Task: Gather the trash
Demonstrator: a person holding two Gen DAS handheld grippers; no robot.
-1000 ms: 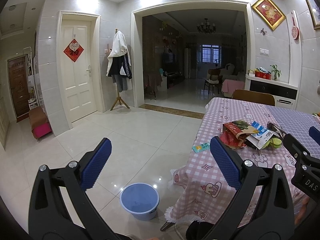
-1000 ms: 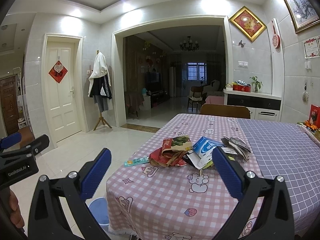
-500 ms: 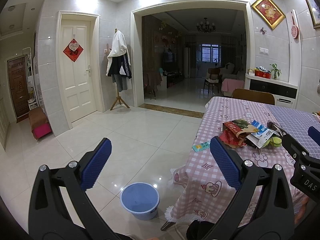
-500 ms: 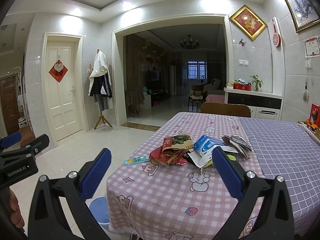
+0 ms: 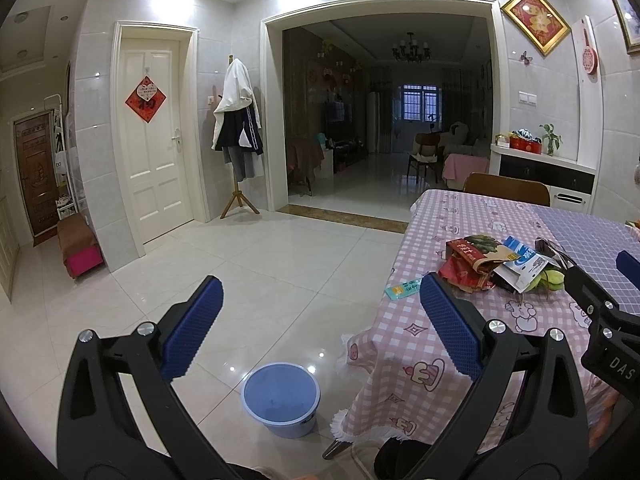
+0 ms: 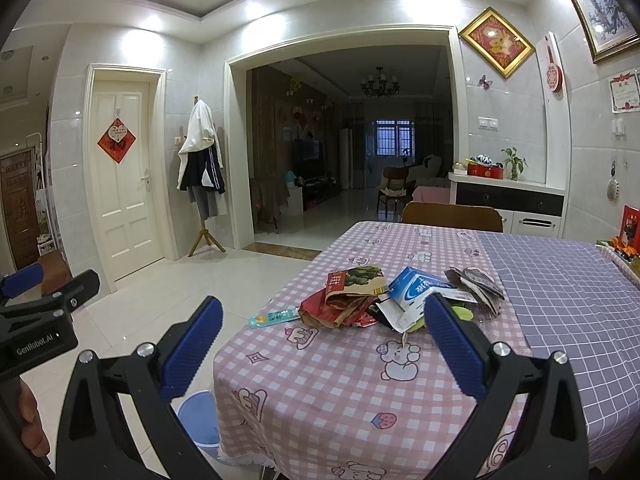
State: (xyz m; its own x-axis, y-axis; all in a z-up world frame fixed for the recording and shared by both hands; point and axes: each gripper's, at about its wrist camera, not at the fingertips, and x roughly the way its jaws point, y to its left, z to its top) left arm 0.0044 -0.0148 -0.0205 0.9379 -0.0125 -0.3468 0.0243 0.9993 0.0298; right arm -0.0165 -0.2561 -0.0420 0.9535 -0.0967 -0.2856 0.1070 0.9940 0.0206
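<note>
A pile of trash lies on the table's pink checked cloth (image 6: pixel 320 376): a red and brown snack bag (image 6: pixel 346 294), a blue and white carton (image 6: pixel 416 290), grey crumpled wrappers (image 6: pixel 476 280) and a flat teal packet (image 6: pixel 274 317) near the table's left edge. The pile also shows in the left wrist view (image 5: pixel 492 264). A blue bucket (image 5: pixel 281 398) stands on the floor beside the table corner. My left gripper (image 5: pixel 320 320) is open and empty above the floor and bucket. My right gripper (image 6: pixel 322 338) is open and empty over the table's near end, short of the pile.
A wooden chair (image 6: pixel 452 216) stands at the table's far end. A coat stand with clothes (image 5: pixel 238 136) is by the white door (image 5: pixel 152 136). A sideboard (image 6: pixel 508 196) lines the right wall. White tiled floor (image 5: pixel 280 260) stretches left of the table.
Both grippers have drifted slightly; the views have shifted only a little. Jaws stay open, and nothing on the table has moved.
</note>
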